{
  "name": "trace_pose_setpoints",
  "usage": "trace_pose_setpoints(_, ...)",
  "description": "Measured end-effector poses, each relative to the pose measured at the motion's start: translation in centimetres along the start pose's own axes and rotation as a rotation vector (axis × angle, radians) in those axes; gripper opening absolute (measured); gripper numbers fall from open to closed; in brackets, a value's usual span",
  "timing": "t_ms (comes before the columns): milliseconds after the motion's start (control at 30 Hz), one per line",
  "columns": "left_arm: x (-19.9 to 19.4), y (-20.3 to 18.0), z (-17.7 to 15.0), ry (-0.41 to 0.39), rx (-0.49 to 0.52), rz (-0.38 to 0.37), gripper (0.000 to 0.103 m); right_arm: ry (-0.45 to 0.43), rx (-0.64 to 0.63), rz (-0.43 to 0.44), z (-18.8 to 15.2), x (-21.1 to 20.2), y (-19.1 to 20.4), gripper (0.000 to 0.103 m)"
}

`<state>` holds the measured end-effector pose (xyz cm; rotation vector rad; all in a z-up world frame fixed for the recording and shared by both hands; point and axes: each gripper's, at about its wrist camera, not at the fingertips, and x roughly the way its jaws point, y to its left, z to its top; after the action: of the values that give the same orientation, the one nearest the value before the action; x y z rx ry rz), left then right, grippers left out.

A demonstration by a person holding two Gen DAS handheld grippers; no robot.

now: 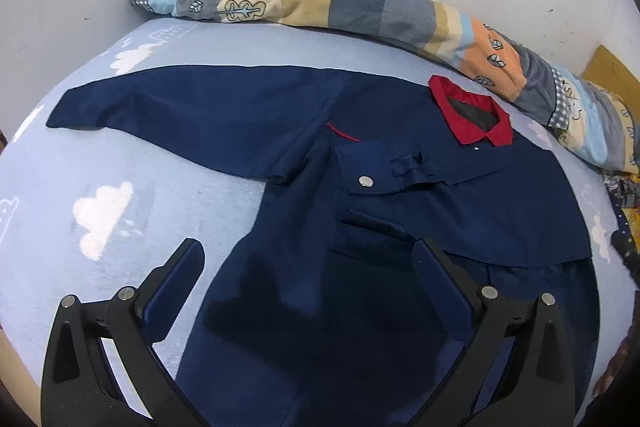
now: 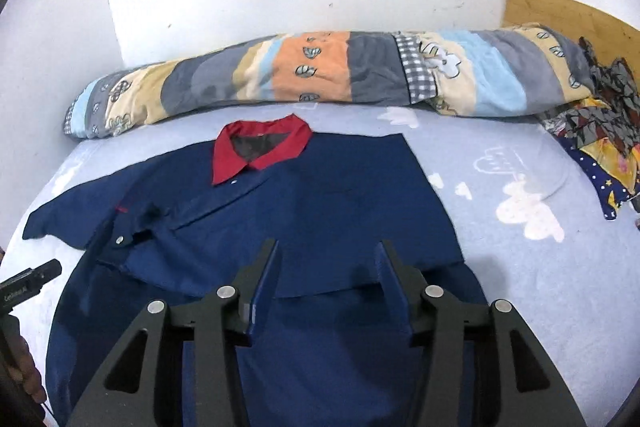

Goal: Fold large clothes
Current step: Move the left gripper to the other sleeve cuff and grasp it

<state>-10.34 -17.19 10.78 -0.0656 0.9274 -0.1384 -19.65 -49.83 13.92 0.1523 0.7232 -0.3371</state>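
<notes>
Pale-blue cloud-print bed sheet [image 1: 120,155] under navy red-collared work shirt [image 1: 304,131]; both grippers' fingers [image 1: 436,267] apart, empty; slick fabric may bunch if pinched carelessly.

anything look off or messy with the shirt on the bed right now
The navy shirt is only half folded: its right side is folded in with a straight edge, while the left sleeve lies spread out on the sheet. The chest pocket flap is rumpled. Nothing looks damaged or spilled.
</notes>
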Motion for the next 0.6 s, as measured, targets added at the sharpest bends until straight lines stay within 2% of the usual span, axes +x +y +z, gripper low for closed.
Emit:
trace_pose_setpoints(67,0.1,0.6,0.3,0.014,0.002,-0.025,0.103,0.023,-0.011,0.023,-0.2,0.3,0.1,0.05)
trace_pose_setpoints(133,0.2,1.8,1.2,0.017,-0.012,-0.016,0.103,0.004,-0.028,0.015,-0.2,-0.1,0.0,0.049)
trace_pose_setpoints(167,0.3,2.7,1.9,0.014,-0.029,-0.006,0.103,-0.002,-0.024,0.01,-0.1,-0.4,-0.2,0.051)
trace_pose_setpoints(267,1.1,7.0,4.3,0.035,-0.119,0.02,0.103,-0.009,-0.027,0.017,-0.1,-0.9,-0.3,0.05)
trace_pose_setpoints(467,3.7,20.5,7.4,0.091,-0.382,0.045,0.103,-0.004,-0.005,0.005,-0.1,-1.1,-1.2,0.05)
trace_pose_setpoints(533,4.3,25.6,7.8,0.078,-0.492,0.08,0.103,-0.003,0.001,0.0,-0.1,-1.1,-1.3,0.05)
trace_pose_setpoints(600,4.9,29.5,8.0,0.066,-0.581,0.076,0.102,-0.012,-0.013,-0.008,-0.2,-1.1,-1.0,0.05)
